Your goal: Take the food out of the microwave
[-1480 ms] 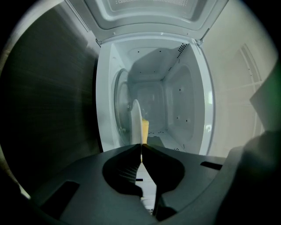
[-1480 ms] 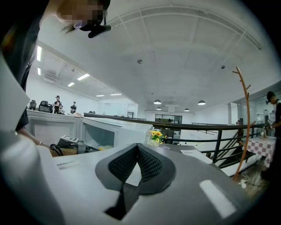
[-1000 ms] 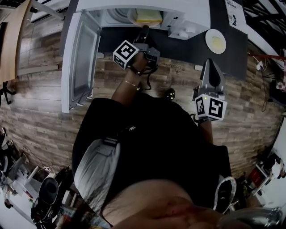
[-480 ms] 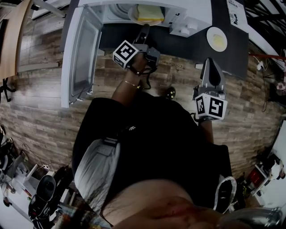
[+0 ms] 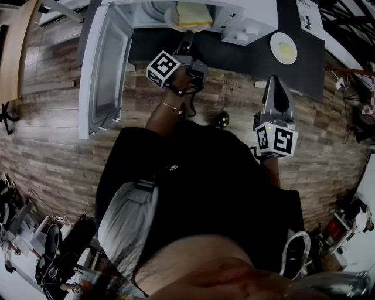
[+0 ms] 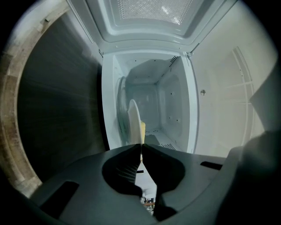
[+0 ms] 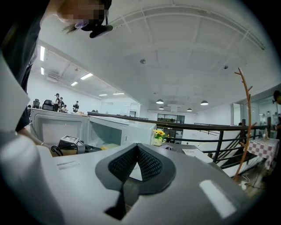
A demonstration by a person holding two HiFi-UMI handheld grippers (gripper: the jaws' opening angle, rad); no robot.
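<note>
The white microwave (image 5: pixel 246 14) stands on the dark counter with its door (image 5: pixel 105 64) swung open to the left. In its mouth sits a white plate (image 5: pixel 173 17) carrying yellow food (image 5: pixel 193 12). My left gripper (image 5: pixel 186 37) reaches level into the opening and is shut on the plate's near rim. In the left gripper view the plate (image 6: pixel 133 121) appears edge-on with the food (image 6: pixel 143 129) beside it, and the left gripper (image 6: pixel 141 148) pinches its edge. My right gripper (image 5: pixel 276 82) hovers off to the right, shut on nothing; the right gripper (image 7: pixel 137 148) points past the microwave (image 7: pixel 109 132).
A second white plate (image 5: pixel 283 48) with pale food lies on the dark counter (image 5: pixel 252 58) right of the microwave. A small vase of yellow flowers (image 7: pixel 158 136) stands further along. Wood-look flooring (image 5: pixel 53 135) spreads below the open door. A railing (image 7: pixel 246 140) runs at the right.
Both grippers stay almost where they were. The head view has shifted slightly, so a little more of the plate and its food shows at the microwave's mouth.
</note>
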